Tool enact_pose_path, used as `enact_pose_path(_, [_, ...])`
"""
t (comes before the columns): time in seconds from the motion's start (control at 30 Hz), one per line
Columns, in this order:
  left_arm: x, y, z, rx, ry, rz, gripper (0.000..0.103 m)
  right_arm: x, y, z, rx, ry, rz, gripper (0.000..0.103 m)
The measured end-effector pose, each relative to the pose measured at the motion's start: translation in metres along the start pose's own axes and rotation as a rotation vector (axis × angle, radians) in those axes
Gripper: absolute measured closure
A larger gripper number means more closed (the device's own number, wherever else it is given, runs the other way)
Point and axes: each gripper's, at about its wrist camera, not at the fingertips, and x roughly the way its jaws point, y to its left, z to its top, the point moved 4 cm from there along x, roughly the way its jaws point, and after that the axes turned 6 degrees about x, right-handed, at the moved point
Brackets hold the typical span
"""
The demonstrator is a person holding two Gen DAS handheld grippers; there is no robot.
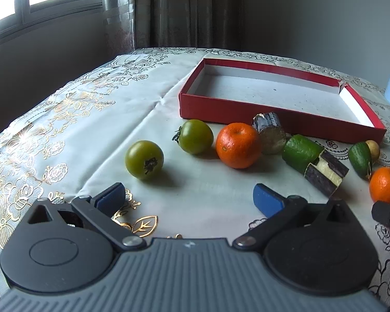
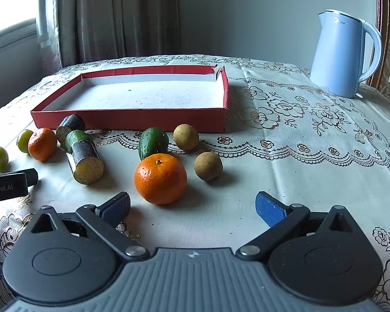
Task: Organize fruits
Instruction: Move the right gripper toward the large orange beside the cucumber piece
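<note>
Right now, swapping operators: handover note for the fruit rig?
Left gripper: open, empty, low over the cloth short of a green tomato.
Right gripper: open, empty, just behind an orange.
Red box: holds no fruit yet.
All the produce lies on the tablecloth in front of the box: oranges, green tomatoes, cut pieces, two brown round fruits.
Done: nothing. Left: everything.

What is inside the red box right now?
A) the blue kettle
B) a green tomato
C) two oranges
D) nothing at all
D: the red box shows only its bare white floor, while the fruits, like the nearest orange, sit on the tablecloth in front of it.
</note>
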Motion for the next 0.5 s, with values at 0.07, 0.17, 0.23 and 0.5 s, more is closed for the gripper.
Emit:
enact_pose_path(0.07, [0.0001,0.0,-0.0001,0.002,0.001,0.002,0.0,0.0014,-0.0013,0.0005,0.01,0.01,0.006,0.0])
enact_pose_path(0.17, [0.0006,0.0002,0.0001,0.0,0.002,0.002,0.0,0.0016,-0.0026,0.0004,0.019,0.014,0.013,0.0])
enact_pose_path(0.23, [0.0004,0.0004,-0.0001,0.0,0.001,0.002,0.0,0.0016,-0.0029,0.0006,0.021,0.015,0.015,0.0])
enact_pose_path(0.5, [0.0003,0.0007,-0.0005,0.0,0.001,0.0,0.0,0.0004,-0.0063,0.0015,0.047,0.005,0.037,0.0])
